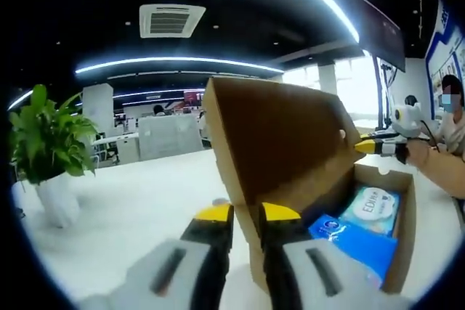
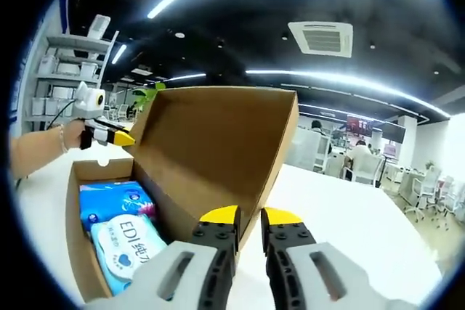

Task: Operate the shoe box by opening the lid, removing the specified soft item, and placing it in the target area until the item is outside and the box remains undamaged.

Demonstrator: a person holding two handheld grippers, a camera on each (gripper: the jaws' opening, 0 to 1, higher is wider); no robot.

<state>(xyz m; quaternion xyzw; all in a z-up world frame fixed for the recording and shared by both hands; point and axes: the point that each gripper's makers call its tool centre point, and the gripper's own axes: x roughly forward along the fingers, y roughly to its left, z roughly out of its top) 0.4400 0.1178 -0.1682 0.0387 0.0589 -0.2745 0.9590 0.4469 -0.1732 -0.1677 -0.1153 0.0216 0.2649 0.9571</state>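
A brown cardboard shoe box (image 1: 403, 230) stands on the white table with its lid (image 1: 280, 139) swung up. Inside lie a blue soft pack (image 1: 349, 237) and a pale blue pack (image 1: 372, 207) printed "EDI". My left gripper (image 1: 247, 212) is shut on the lid's near edge. The right gripper (image 1: 372, 147) pinches the lid's far corner. In the right gripper view, the right gripper (image 2: 249, 215) is shut on the raised lid (image 2: 218, 143), and the left gripper (image 2: 120, 136) holds the opposite corner. The blue pack (image 2: 109, 201) and pale pack (image 2: 129, 248) lie in the box (image 2: 81, 252).
A potted green plant (image 1: 47, 143) stands on the white table (image 1: 145, 215) to the left. A person (image 1: 450, 117) sits at the far right. Shelving (image 2: 65, 70) stands behind the box, and office chairs (image 2: 429, 186) stand beyond the table (image 2: 349, 230).
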